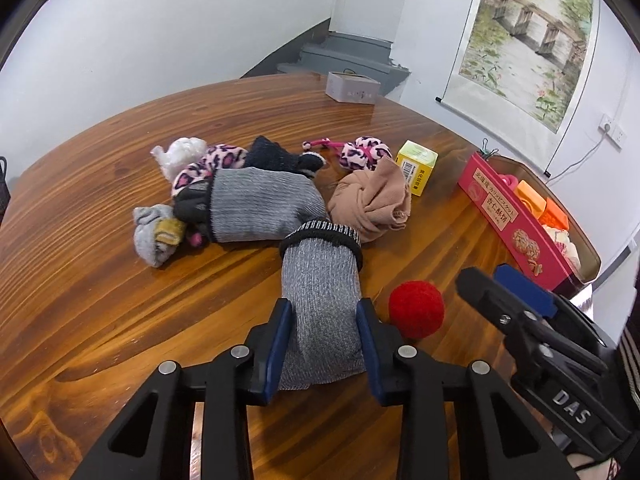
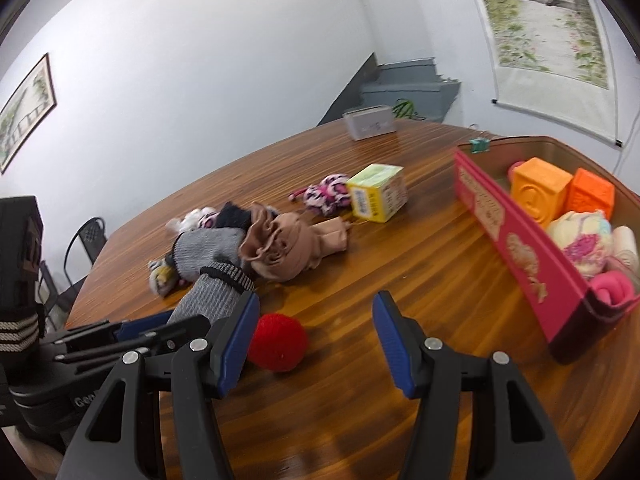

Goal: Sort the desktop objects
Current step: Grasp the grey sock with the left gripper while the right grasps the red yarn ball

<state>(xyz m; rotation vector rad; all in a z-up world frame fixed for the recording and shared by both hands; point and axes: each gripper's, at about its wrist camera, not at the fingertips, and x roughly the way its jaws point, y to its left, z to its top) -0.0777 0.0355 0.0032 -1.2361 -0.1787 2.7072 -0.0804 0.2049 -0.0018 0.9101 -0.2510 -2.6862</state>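
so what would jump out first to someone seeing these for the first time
Probably the left gripper closed on a grey sock at the front of the wooden table, with a bright red felt ball just to its right. Behind lies a heap of rolled socks, and at the right a pink box holding orange blocks, while the right gripper hangs open.

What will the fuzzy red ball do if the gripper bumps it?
The fuzzy red felt ball is round and sits loose on the smooth wooden table, so it would probably roll away. Its woolly surface suggests it is light and soft, likely squashing slightly rather than breaking. The open right gripper may nudge it toward the grey knitted sock.
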